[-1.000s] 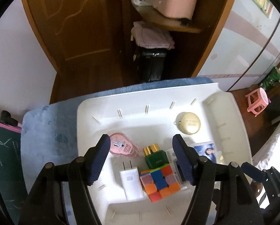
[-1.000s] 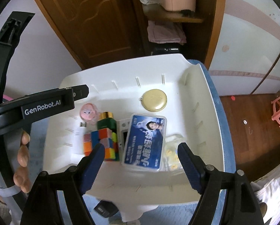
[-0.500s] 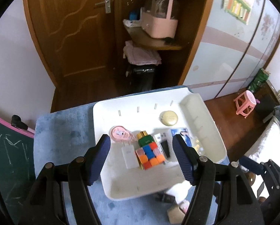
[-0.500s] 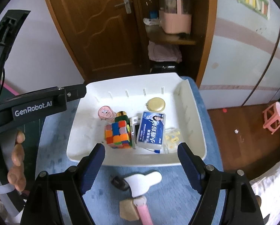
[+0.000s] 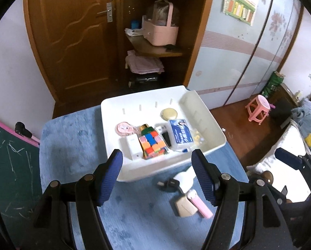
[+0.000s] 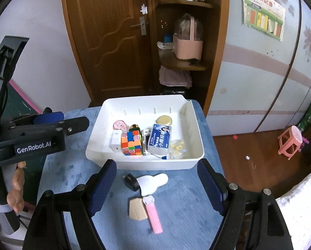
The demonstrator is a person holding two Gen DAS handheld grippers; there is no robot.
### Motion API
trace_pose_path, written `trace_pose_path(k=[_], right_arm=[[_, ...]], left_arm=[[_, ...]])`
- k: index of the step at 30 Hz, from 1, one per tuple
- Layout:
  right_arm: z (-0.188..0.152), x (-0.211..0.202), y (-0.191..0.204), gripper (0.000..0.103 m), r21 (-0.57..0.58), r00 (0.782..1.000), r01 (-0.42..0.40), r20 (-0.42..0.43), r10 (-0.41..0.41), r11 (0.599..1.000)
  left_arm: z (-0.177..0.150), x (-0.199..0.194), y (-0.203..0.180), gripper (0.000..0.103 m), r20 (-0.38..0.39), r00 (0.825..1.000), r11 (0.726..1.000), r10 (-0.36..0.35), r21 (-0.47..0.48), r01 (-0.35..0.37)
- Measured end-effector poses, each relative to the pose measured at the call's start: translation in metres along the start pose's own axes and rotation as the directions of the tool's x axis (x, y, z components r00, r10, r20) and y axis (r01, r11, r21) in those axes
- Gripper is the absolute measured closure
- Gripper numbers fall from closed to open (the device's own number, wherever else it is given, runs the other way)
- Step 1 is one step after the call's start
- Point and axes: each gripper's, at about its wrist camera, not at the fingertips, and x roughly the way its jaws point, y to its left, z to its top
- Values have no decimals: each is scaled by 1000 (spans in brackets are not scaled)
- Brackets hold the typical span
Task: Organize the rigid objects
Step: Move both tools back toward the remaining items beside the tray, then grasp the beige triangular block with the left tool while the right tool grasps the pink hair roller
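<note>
4 loose items wait on the blue tabletop just in front of the white bin, both grippers empty.

The left gripper and right gripper hang with jaws spread wide, above the near side of the bin. Just outside its front wall lie a white flat piece, a black plug, a tan block and a pink stick, touching one another. All look light, stiff and smooth; the block's flat sides probably offer the surest pinch. The fuzzy cloth should resist sliding. A wooden door stands beyond the bin.
</note>
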Motion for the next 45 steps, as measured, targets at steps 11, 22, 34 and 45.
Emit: trace_pose_path(k=[11, 22, 34, 45], right_arm=[[-49, 1, -9, 23, -13, 999, 29, -20, -29, 999], [-124, 57, -3, 24, -52, 994, 19, -110, -24, 998], [-178, 135, 7, 46, -34, 967, -20, -256, 11, 999], [-179, 155, 6, 74, -33, 970, -25, -242, 16, 999]], left_arm=[[-45, 12, -13, 31, -73, 996, 998, -47, 26, 49], [-94, 58, -28, 31, -178, 981, 996, -79, 18, 83], [-126, 107, -24, 31, -275, 958, 996, -78, -57, 64], [-136, 130, -32, 31, -326, 941, 996, -87, -63, 70]])
